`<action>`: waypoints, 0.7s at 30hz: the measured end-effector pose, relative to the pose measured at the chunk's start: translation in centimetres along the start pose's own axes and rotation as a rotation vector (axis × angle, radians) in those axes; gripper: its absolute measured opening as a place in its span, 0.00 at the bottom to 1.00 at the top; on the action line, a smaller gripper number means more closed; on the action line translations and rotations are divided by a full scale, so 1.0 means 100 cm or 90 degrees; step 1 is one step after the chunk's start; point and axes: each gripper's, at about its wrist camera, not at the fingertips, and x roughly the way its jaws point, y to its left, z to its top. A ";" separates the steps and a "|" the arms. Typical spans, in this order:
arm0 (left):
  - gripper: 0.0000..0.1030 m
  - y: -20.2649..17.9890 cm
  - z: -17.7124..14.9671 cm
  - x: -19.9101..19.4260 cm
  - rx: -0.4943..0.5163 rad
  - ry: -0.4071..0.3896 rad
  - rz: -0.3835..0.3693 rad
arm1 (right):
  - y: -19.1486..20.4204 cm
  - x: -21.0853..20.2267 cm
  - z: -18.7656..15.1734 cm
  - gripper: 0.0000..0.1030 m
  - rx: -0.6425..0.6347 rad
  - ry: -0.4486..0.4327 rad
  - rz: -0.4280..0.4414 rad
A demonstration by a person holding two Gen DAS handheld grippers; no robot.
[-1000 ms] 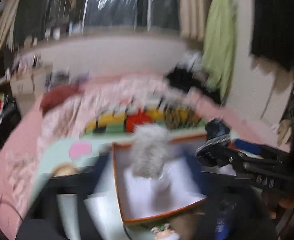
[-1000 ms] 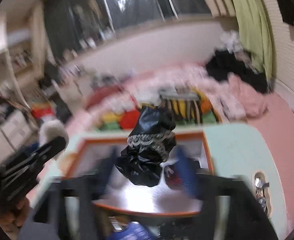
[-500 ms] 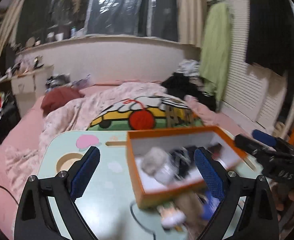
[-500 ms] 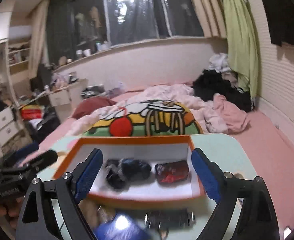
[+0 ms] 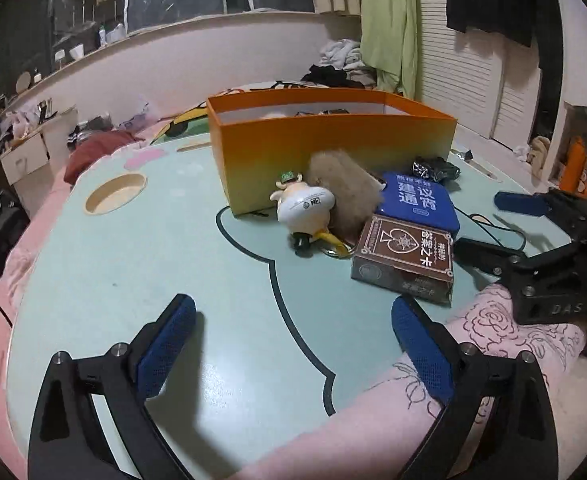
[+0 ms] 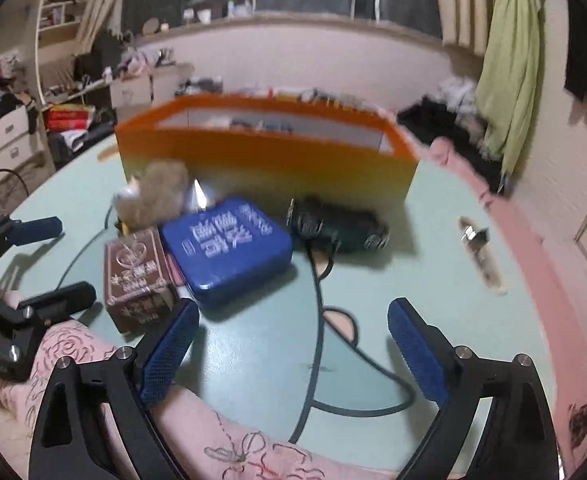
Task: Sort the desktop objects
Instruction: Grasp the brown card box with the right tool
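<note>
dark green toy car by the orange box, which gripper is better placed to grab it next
Right. The right gripper stands open facing the dark green toy car over bare table; the left gripper has the brown card box in between.

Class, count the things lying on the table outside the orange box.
6, maybe more hidden: cow toy, fur ball, blue tin, brown card box, toy car, small keychain far right.
</note>
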 end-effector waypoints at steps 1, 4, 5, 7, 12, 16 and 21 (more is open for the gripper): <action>0.96 0.000 0.001 -0.002 -0.001 -0.001 -0.003 | -0.003 0.002 0.001 0.93 0.011 0.005 0.010; 0.96 -0.001 0.001 -0.004 -0.002 -0.003 -0.003 | -0.010 0.003 0.001 0.93 0.031 0.010 0.019; 0.96 -0.001 0.002 -0.004 -0.001 -0.004 -0.004 | -0.011 0.003 0.002 0.93 0.031 0.010 0.019; 0.96 0.001 0.004 -0.003 -0.002 -0.004 -0.005 | -0.011 0.002 0.003 0.93 0.031 0.009 0.021; 0.96 0.003 -0.005 0.002 -0.004 -0.006 -0.007 | -0.012 -0.007 0.000 0.89 0.044 -0.010 0.046; 0.96 0.009 -0.007 0.006 -0.015 -0.014 -0.009 | -0.017 -0.015 0.001 0.63 0.070 -0.045 0.103; 0.96 0.020 -0.011 -0.001 -0.062 -0.041 0.000 | 0.006 -0.039 0.009 0.56 0.010 -0.093 0.152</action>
